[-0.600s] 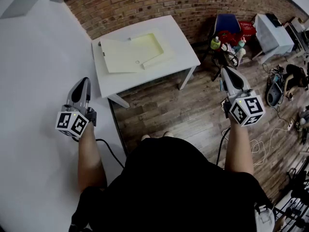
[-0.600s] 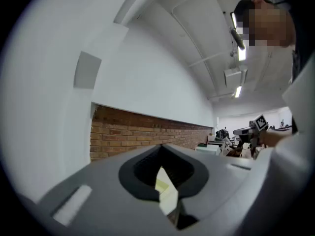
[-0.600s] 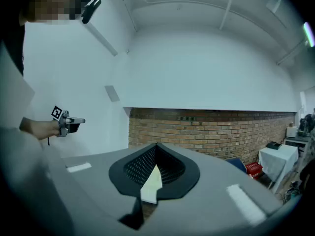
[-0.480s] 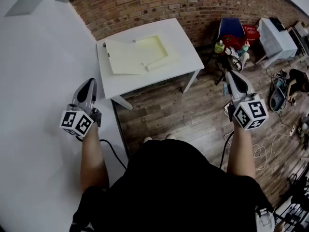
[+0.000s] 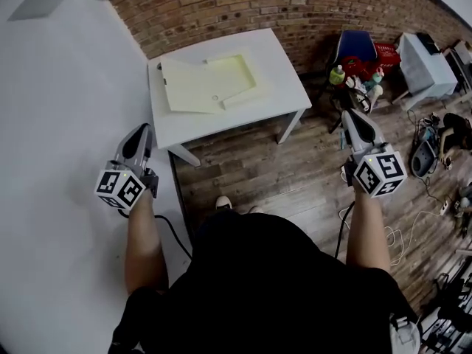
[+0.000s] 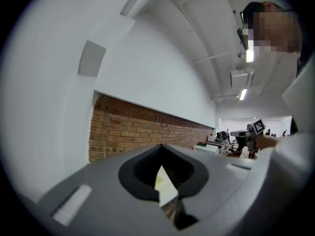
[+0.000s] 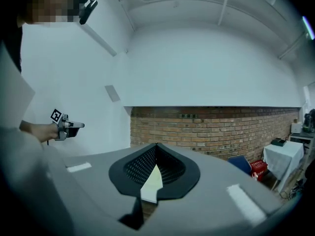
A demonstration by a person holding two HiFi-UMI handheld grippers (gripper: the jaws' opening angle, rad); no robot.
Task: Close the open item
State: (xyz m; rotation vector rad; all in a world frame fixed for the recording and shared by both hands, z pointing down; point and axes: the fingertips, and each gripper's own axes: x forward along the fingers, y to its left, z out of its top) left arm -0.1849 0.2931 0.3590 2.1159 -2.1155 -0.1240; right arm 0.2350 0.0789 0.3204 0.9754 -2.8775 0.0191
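Head view: open folder (image 5: pixel 209 84) lies flat on the white bench (image 5: pixel 283 81), well ahead of you. It's probably light, thin and floppy, so take the cover's free edge. Left gripper (image 5: pixel 140 134) and right gripper (image 5: pixel 352 117) are both closed and empty.

Pale yellow folder (image 5: pixel 206 85), perhaps; white table (image 5: pixel 284 80); red brick wall (image 5: pixel 295 6)

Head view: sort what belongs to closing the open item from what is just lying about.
Job: open pale-yellow folder, white table, left gripper, right gripper.
Lying about: blue chair, red crate, green bottle, cloth-covered stand, floor cables.
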